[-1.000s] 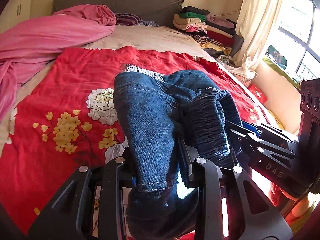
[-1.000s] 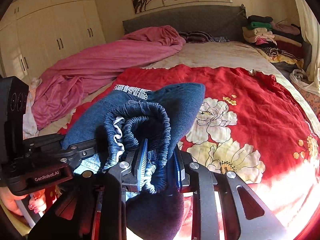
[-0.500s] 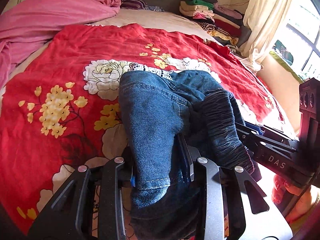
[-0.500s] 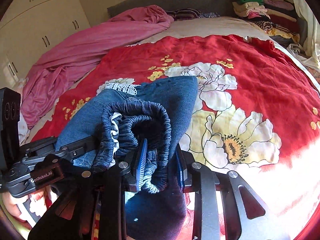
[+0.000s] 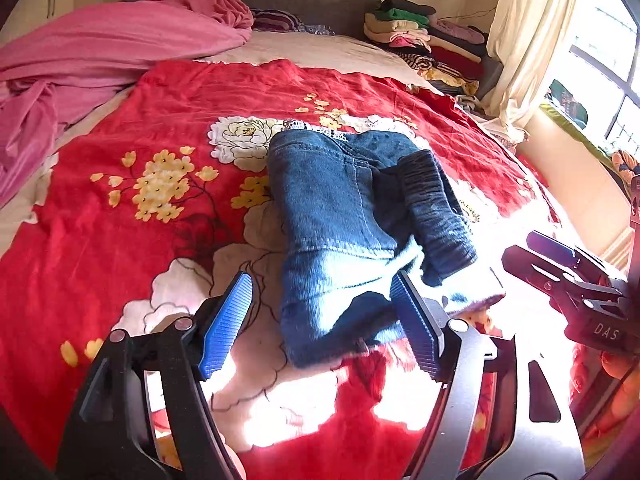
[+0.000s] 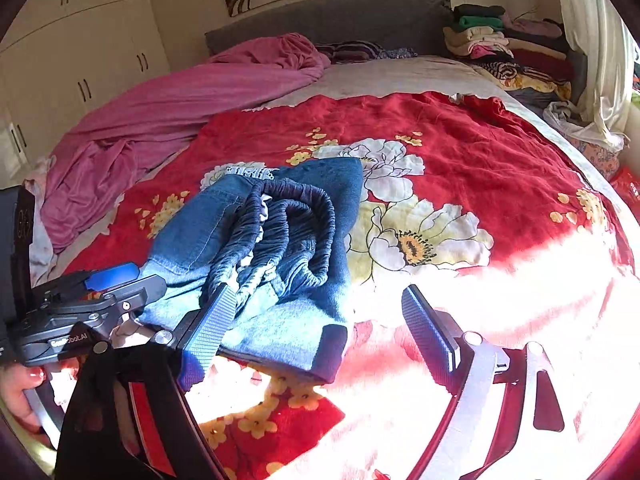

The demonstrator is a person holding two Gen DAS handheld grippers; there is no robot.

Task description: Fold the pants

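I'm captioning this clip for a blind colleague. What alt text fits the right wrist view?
Folded blue jeans lie on a red floral bedspread, elastic waistband bunched on top. The right gripper is open in front of them, and the left gripper sits at the left edge. A pink blanket lies behind.

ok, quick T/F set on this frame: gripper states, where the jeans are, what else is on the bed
1. Both grippers are shut on the jeans. False: the left gripper and right gripper are both open, and the jeans lie on the bed.
2. The jeans rest folded on the red floral blanket. True.
3. The elastic waistband faces the grippers. True.
4. A pink sheet is bunched on the left side of the bed. True.
5. The stack of folded clothes sits on top of the jeans. False: it sits at the far right corner, near the headboard.
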